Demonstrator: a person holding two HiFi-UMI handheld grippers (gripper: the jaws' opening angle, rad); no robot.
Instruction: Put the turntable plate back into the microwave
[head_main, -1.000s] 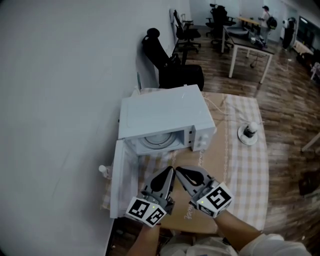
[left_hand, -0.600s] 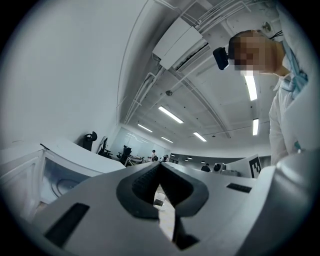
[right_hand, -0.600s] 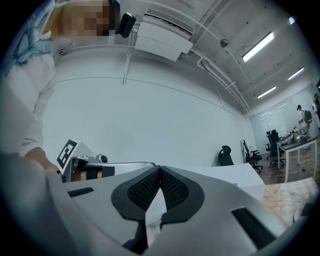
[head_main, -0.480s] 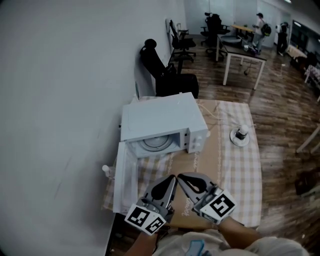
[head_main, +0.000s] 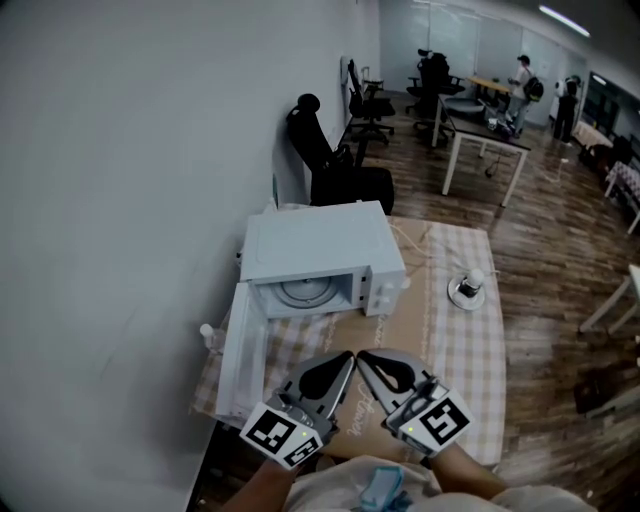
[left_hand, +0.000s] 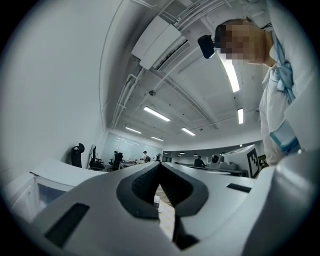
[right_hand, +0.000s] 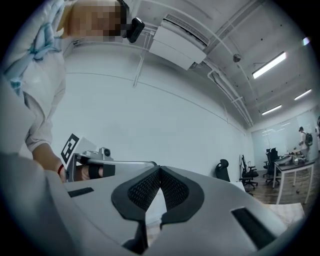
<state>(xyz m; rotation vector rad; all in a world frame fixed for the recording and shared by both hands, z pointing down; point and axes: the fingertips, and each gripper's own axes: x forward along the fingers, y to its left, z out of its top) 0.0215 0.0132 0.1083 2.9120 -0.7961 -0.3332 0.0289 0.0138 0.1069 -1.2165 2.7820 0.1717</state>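
Turntable plate (head_main: 303, 291) | sits inside open microwave (head_main: 320, 240) on far desk (head_main: 470, 350) | left hand-held gripper (head_main: 345, 358), right hand-held gripper (head_main: 364, 357): jaws together, empty, pulled back near and up | placement looks done, door (head_main: 240, 350) open

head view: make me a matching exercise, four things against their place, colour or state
1 turntable plate
2 microwave door
3 nearest office chair
4 round dish

a swung open
b black
c inside the microwave
d on the checked cloth, right of the microwave

Pairs: 1-c, 2-a, 3-b, 4-d
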